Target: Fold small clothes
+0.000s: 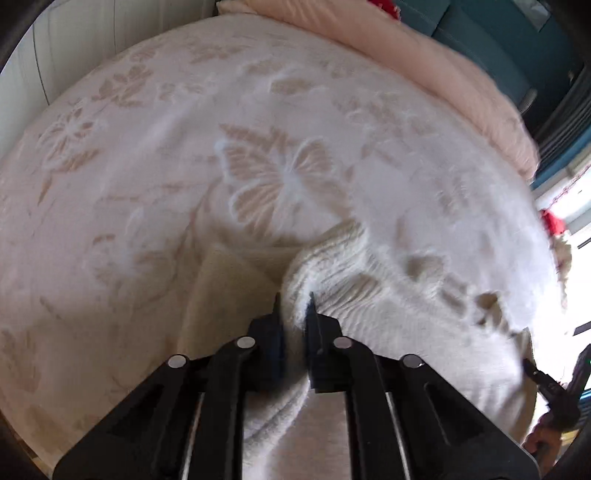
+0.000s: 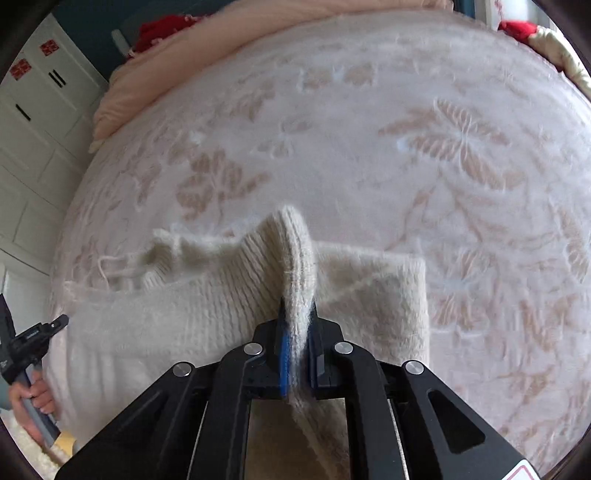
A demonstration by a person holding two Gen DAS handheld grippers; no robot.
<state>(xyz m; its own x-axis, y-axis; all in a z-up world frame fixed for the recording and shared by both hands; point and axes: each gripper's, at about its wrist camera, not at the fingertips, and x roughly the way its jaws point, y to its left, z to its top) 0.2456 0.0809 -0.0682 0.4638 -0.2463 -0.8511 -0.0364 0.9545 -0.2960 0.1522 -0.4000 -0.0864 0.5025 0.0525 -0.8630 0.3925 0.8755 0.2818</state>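
A cream knitted garment [image 1: 373, 295] lies on the bed in front of both grippers. In the left wrist view my left gripper [image 1: 294, 301] is shut on a bunched ribbed edge of the knit, which rises between the two fingers. In the right wrist view my right gripper [image 2: 299, 306] is shut on an upright ribbed fold of the same garment [image 2: 207, 295], lifted off the bed. A flat folded part [image 2: 380, 295] lies to its right. The other gripper [image 2: 44, 332] shows at the left edge, held by a hand [image 2: 33, 398].
The bed is covered by a white plush blanket with beige butterfly patterns [image 1: 177, 147] [image 2: 388, 155]. A pink duvet [image 1: 424, 51] [image 2: 147, 88] is heaped along the far side, with red cloth [image 2: 159, 29] behind it. A white wardrobe [image 2: 33, 140] stands at the left.
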